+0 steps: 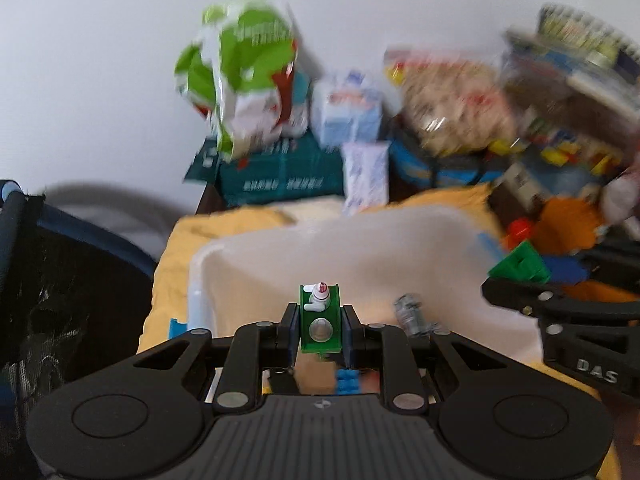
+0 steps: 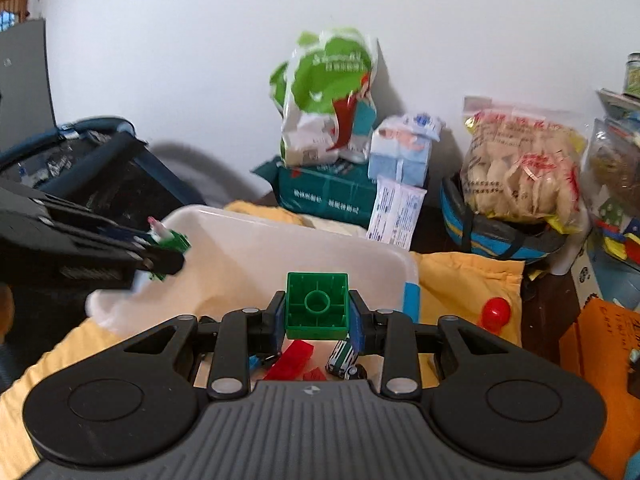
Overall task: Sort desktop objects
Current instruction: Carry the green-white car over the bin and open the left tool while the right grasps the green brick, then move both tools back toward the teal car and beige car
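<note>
Green plastic is in both grippers. The left gripper [image 1: 320, 330] has its jaws closed on a small green toy piece [image 1: 320, 316] with a white figure on top, and holds it in the air above the white bin [image 2: 256, 240]. The right gripper [image 2: 317, 320] has its jaws closed on a green building block [image 2: 317, 306], hollow side toward the camera, just over the near rim of the same bin.

I judge the sorting is in the middle: two pieces are carried but not yet dropped. A small grey object [image 1: 412, 314] seems to lie in the bin, but it is blurred. A red flat piece [image 2: 292, 358], a green-and-white toy car [image 2: 342, 360] and a red ball [image 2: 496, 312] wait on the yellow cloth [image 2: 472, 280] that covers the counter.

Behind stand snack bags [image 2: 520, 168] and a dark green box [image 2: 324, 194], well apart. The two grippers are near each other over the bin, so they could collide.
</note>
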